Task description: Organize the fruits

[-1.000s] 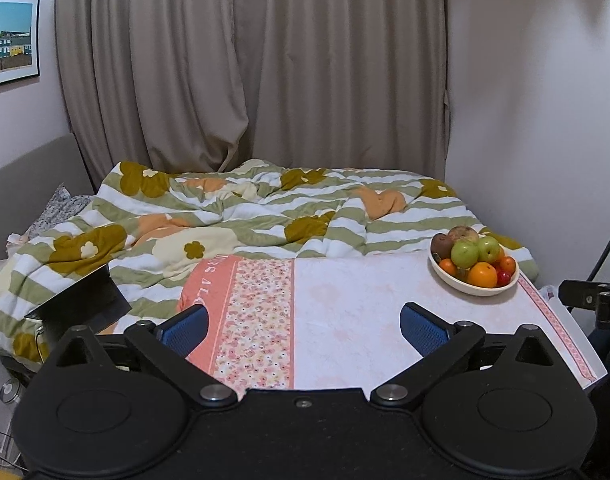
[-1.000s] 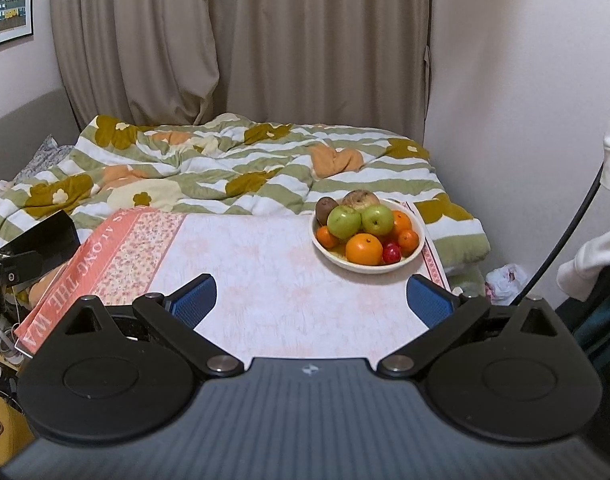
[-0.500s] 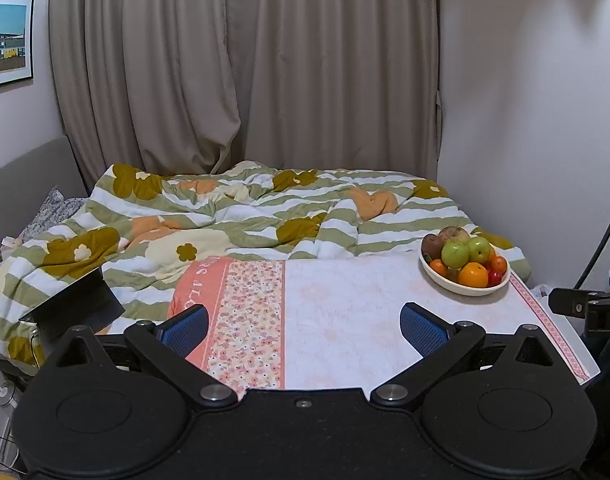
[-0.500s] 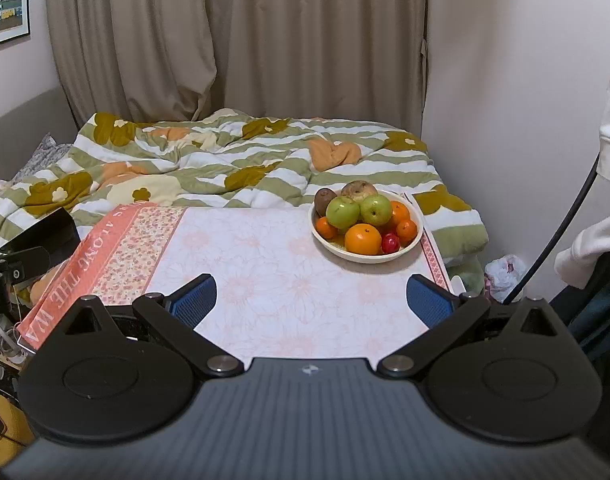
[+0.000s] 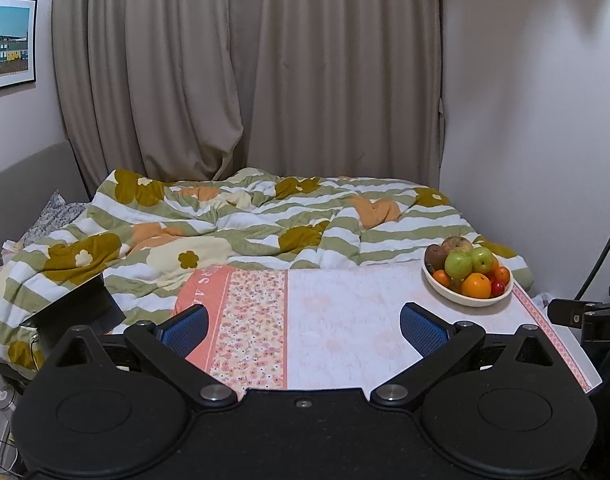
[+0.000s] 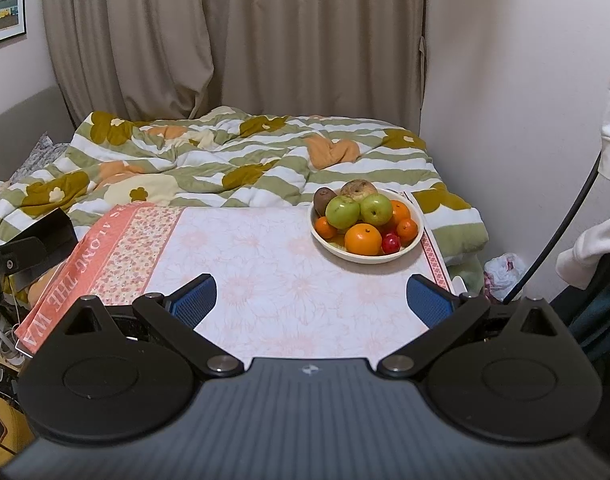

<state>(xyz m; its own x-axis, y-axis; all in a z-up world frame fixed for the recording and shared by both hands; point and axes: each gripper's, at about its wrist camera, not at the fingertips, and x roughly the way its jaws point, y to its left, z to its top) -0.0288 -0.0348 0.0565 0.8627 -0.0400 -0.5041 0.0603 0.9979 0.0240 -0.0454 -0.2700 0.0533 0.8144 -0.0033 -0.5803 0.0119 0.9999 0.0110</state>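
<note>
A cream bowl (image 6: pixel 401 254) (image 5: pixel 471 301) stands at the far right of the table. It holds two green apples (image 6: pixel 343 212), a large orange (image 6: pixel 363 239), small oranges, a red fruit (image 6: pixel 391 243), a kiwi (image 6: pixel 324 200) and a brown fruit (image 6: pixel 359 189). My left gripper (image 5: pixel 304 326) is open and empty over the table's near edge, left of the bowl. My right gripper (image 6: pixel 311 298) is open and empty, short of the bowl.
The table carries a floral cloth (image 6: pixel 265 276) with an orange band (image 6: pixel 105 248) on its left. Behind it lies a bed with a striped flowered duvet (image 6: pixel 225 160). Curtains and a wall stand beyond. A dark device (image 5: pixel 81 308) sits at the table's left.
Both views have tilted up a little and drawn back slightly; the bowl sits lower and more central in the right wrist view. Both grippers stay open.
</note>
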